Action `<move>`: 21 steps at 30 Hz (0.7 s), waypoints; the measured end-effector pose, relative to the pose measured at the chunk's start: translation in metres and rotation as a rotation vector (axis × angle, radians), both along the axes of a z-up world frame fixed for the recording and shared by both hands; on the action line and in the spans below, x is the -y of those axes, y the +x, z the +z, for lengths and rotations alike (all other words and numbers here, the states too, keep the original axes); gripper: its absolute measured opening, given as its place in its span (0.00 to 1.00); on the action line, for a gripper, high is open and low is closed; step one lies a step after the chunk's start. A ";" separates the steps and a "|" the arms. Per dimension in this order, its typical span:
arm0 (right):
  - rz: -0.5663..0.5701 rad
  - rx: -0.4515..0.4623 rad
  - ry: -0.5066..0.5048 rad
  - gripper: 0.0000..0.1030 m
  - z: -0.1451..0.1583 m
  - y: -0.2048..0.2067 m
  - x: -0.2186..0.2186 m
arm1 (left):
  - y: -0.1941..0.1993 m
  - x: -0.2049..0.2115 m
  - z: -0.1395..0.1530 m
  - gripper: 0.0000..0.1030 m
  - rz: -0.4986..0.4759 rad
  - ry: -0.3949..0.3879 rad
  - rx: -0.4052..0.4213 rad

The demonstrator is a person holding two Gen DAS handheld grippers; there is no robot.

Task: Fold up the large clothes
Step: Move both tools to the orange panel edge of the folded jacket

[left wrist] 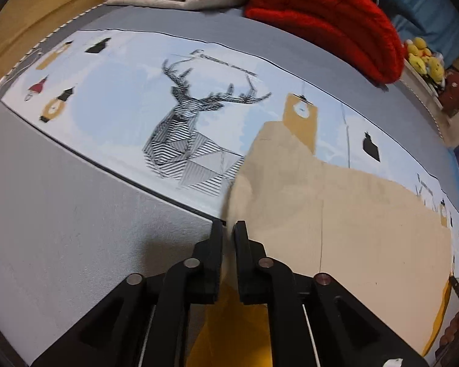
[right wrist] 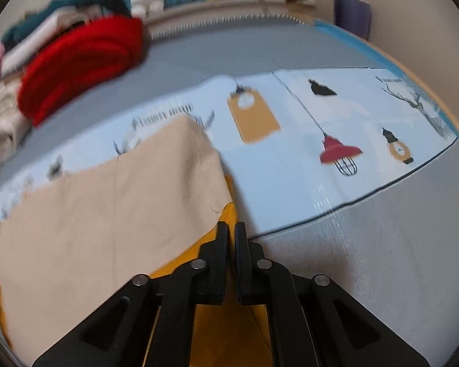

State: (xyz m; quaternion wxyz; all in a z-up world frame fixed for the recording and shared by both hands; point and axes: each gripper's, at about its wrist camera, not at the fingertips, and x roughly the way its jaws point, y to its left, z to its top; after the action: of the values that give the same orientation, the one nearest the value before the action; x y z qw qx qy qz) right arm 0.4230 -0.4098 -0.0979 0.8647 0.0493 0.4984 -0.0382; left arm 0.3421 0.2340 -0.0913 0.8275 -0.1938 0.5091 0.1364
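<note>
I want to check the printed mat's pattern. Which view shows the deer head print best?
The left wrist view: the deer head print sits whole, sharp and central there. In the right wrist view it is mostly hidden behind the beige cloth, with only blurred antler tips and lettering showing.

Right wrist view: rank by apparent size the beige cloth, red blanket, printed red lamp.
1. beige cloth, though it lies nearest the camera
2. red blanket
3. printed red lamp, clearly smallest

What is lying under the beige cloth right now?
Under the beige cloth a yellow layer shows at its near edge, and the printed mat runs beneath both. How far the yellow reaches and the mat's print there are covered.
</note>
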 end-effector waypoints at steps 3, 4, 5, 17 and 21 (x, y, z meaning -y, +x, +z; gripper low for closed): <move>-0.010 0.000 -0.041 0.24 0.005 -0.006 0.001 | -0.009 0.004 0.018 0.18 -0.035 0.019 0.043; -0.007 0.018 -0.048 0.24 0.012 -0.011 0.001 | -0.011 0.007 0.022 0.18 -0.069 -0.001 0.050; 0.007 0.035 -0.046 0.24 0.018 -0.013 0.004 | -0.013 0.013 0.022 0.18 -0.131 -0.037 0.049; 0.365 -0.283 -0.129 0.24 -0.030 -0.076 -0.016 | -0.047 0.063 -0.022 0.26 -0.436 -0.005 -0.225; 0.358 -0.307 -0.088 0.24 -0.025 -0.096 -0.002 | -0.073 0.079 -0.023 0.26 -0.561 -0.023 -0.267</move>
State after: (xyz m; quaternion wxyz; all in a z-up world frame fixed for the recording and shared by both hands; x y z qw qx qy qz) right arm 0.3267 -0.4082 -0.1228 0.7733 -0.0841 0.6224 0.0869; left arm 0.2691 0.1552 -0.1143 0.7563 -0.0353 0.6484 -0.0790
